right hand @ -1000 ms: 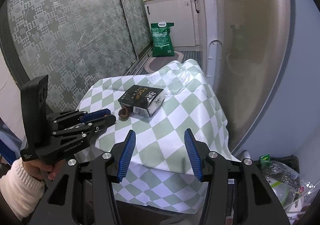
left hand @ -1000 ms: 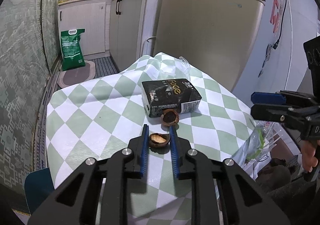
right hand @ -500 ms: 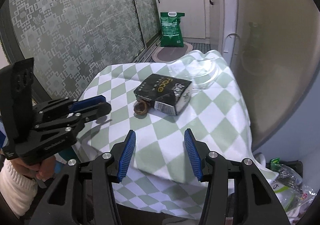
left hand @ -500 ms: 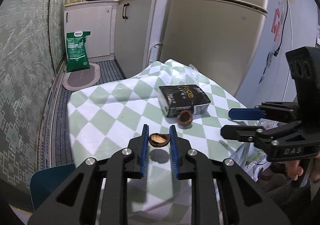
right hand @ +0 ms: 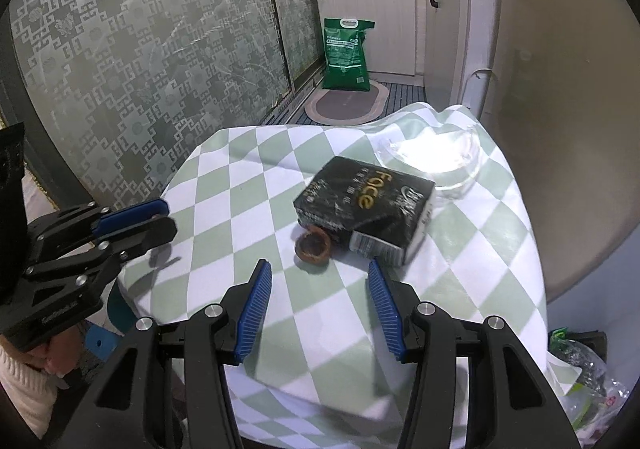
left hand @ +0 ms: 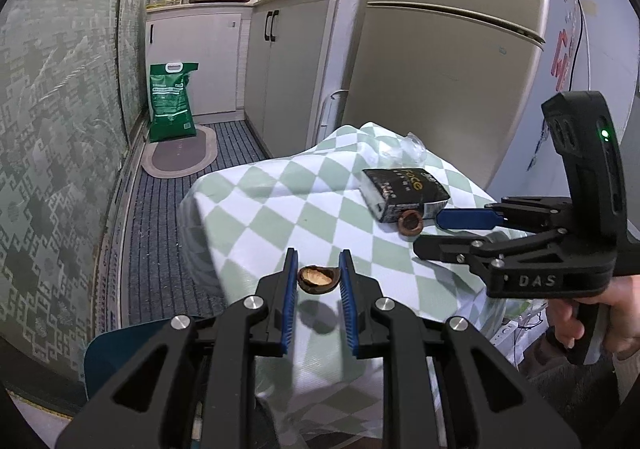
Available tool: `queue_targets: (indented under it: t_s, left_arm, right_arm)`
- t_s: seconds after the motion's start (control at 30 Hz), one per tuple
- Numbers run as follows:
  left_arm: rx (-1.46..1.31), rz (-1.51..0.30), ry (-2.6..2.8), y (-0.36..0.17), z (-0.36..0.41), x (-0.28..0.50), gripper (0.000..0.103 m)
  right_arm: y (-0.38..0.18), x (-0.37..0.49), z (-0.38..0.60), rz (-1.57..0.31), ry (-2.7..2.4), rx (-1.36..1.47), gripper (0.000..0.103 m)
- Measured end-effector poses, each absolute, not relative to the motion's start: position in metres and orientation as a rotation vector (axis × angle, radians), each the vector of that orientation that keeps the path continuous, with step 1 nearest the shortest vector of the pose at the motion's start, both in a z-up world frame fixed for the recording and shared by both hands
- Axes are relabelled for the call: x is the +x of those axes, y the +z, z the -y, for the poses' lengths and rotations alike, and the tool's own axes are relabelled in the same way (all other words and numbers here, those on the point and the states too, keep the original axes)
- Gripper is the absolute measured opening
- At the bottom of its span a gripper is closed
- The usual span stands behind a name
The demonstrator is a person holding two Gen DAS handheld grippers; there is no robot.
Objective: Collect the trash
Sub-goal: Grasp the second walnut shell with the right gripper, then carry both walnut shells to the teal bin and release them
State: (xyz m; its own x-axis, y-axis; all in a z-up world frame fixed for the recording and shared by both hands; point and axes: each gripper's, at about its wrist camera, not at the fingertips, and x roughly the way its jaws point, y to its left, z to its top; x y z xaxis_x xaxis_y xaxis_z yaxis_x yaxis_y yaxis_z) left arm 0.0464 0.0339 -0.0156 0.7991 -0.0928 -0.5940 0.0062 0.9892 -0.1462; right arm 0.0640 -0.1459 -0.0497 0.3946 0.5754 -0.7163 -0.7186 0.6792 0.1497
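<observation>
A: Left gripper [left hand: 318,275] clamped on a half nutshell [left hand: 318,278], lifted clear of the checked tablecloth [left hand: 256,209], shadow underneath. Right gripper [right hand: 318,303] apart, nothing between the pads.

B: Second shell [right hand: 313,245] on the cloth, touching the near edge of the black packet [right hand: 366,207]. Just ahead of the right gripper, roughly centred in the gap.

A: Step in hand, probably: carry the held shell off to the trash, line up the right side for the second one.

B: Trash bag [right hand: 588,369] low at the right, off the table edge. Likely drop spot, not certain.

A: Tips for the carry: keep the squeeze steady, shell small and rounded, easy to pop out sideways. Keep it level, no wrist roll.

B: For the second shell: come down with one pad on the open side, other pad between shell and packet. Tight there, risk of pinching the packet wrap or shoving it toward the clear plastic lid [right hand: 436,155].

A: Also avoid snagging the cloth.
</observation>
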Motion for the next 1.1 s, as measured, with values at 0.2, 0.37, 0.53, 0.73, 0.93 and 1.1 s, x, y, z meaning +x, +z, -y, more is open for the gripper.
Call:
queue_targets:
  t_s: [0.2,0.37,0.53,0.73,0.93,1.1]
  left_arm:
    - [-0.147,-0.641,-0.048,-0.015,-0.045,0.038,0.022]
    - [-0.146,-0.643,-0.04,-0.015,-0.053,0.032,0.022]
    - [-0.155,-0.639,-0.025,-0.015,-0.063,0.025,0.022]
    - [-0.175,-0.634,0.002,-0.015,-0.079,0.016,0.022]
    - [-0.187,-0.641,0.036,-0.018,-0.096,0.007,0.022]
    - [-0.196,-0.661,0.066,-0.026,-0.111,-0.001,0.022]
  right_arm:
    - [-0.052,0.064,0.13,-0.81,0.796,-0.24,0.051]
    - [-0.052,0.066,0.123,-0.807,0.785,-0.239,0.04]
    - [-0.052,0.068,0.115,-0.806,0.762,-0.235,0.023]
    - [-0.047,0.059,0.101,-0.797,0.79,-0.246,0.02]
    - [-0.035,0.045,0.078,-0.775,0.846,-0.251,0.02]
    - [-0.029,0.035,0.058,-0.772,0.891,-0.255,0.02]
